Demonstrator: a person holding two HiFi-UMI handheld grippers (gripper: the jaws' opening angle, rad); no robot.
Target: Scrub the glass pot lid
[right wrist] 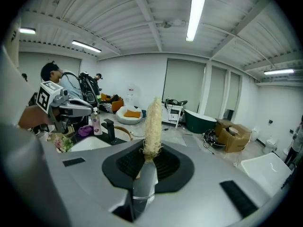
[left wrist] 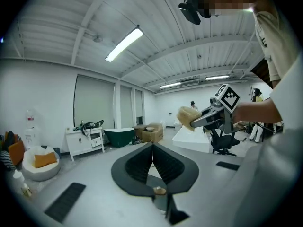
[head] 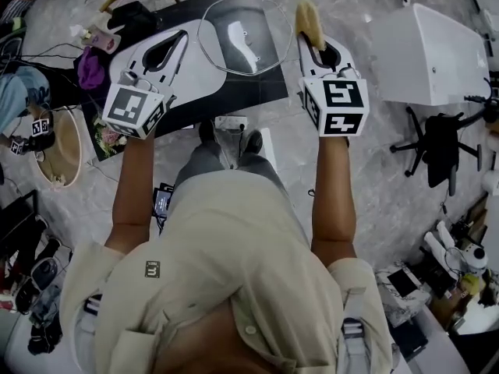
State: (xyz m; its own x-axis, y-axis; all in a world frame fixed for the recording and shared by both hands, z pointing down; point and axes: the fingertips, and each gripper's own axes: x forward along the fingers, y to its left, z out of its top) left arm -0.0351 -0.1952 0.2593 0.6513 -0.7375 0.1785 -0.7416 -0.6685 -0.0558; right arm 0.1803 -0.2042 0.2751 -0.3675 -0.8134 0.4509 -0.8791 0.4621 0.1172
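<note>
In the head view, the glass pot lid (head: 238, 33) lay at the top centre of the frame over the dark counter (head: 234, 93), between my two tools. The left tongs (head: 184, 36) reached in from the upper left, their tips just beside the lid's left rim; I could not tell whether they touched it. The right tongs (head: 307, 42) sat to the lid's right. A yellowish scrubber (head: 309, 20) stuck out past their tips, apart from the glass.

In the left gripper view, the left tongs (left wrist: 152, 148) had their jaws closed together, pad against pad at the tips, gripping nothing. The right tongs (left wrist: 196, 122) and the scrubber (left wrist: 188, 117) showed at centre right.

In the right gripper view, the right tongs (right wrist: 146, 157) were clamped on the scrubber (right wrist: 152, 126), which stood upright and edge-on at the frame's centre. The left tongs (right wrist: 87, 110) appeared at the left, above a white basin (right wrist: 90, 144) and a black tap (right wrist: 110, 131).
</note>
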